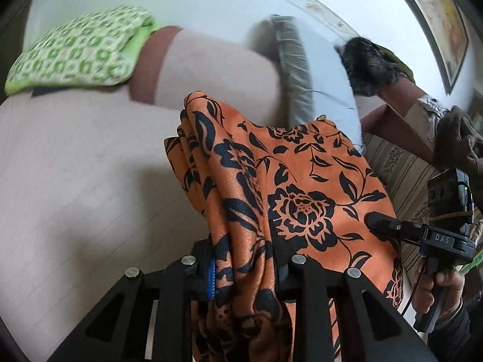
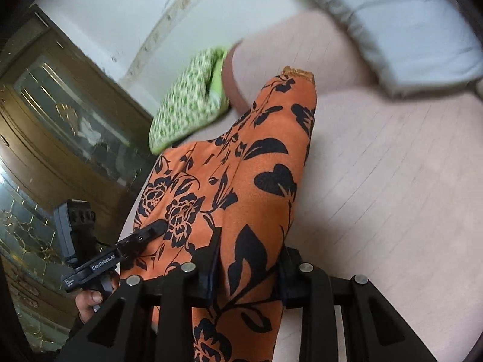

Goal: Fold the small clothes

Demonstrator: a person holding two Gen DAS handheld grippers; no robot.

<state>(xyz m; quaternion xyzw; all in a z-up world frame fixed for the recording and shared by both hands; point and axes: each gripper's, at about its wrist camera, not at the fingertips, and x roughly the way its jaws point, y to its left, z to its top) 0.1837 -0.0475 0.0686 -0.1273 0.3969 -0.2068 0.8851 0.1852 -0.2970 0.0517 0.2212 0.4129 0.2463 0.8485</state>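
**Both grippers pinch the orange cloth above the bed**

In the left wrist view, a green pillow (image 1: 75, 51) lies at the far left edge of the pale bed (image 1: 75, 181), with wide bare sheet between it and the cloth. At centre, the left gripper (image 1: 244, 268) is clamped on the orange floral cloth (image 1: 271, 166), which bunches between its fingers and rises ahead in folds. Its upper edge stands against a grey-white pillow (image 1: 302, 69). At the right, the right gripper (image 1: 377, 221) bites the cloth's right edge, with striped fabric (image 1: 401, 175) just beyond.

In the right wrist view, a wooden cabinet (image 2: 60, 120) fills the left. The left gripper (image 2: 157, 227) nips the cloth's left edge. The cloth (image 2: 241, 166) hangs taut through the right gripper (image 2: 247, 271), pinched between its fingers, its far corner reaching near the green pillow (image 2: 187, 105). To the right, the sheet (image 2: 392, 196) lies open up to the white pillow (image 2: 407, 24).
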